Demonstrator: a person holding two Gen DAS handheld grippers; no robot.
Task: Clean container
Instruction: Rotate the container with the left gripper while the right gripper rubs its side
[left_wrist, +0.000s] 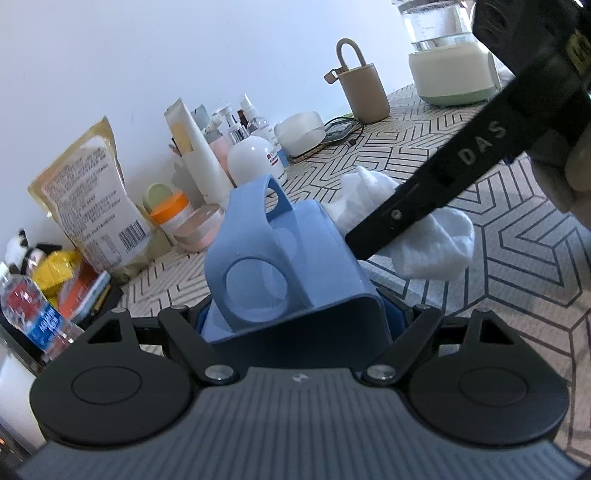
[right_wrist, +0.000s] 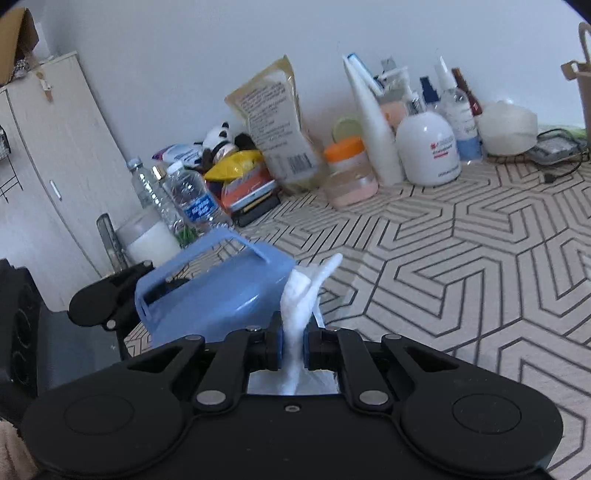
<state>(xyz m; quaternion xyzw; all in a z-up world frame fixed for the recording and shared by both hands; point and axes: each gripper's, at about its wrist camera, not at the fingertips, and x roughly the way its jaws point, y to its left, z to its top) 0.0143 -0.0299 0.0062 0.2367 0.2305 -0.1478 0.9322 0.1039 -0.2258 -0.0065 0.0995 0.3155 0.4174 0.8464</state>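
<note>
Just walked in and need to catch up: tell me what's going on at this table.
A person is cleaning a blue container with two handheld grippers. The left gripper grips the container, its jaws closed on the near wall, holding it tipped over the patterned table. The right gripper has its jaws shut on a wad of white tissue, which sits right beside the container at its far side. Bottles and packets line the wall behind.

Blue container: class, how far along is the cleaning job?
Done: the left gripper holds the blue container and the right gripper pinches the white cloth. In hand: cloth at the container's side. Left: whether any wiping is finished cannot be told; no cleaned area shows.
</note>
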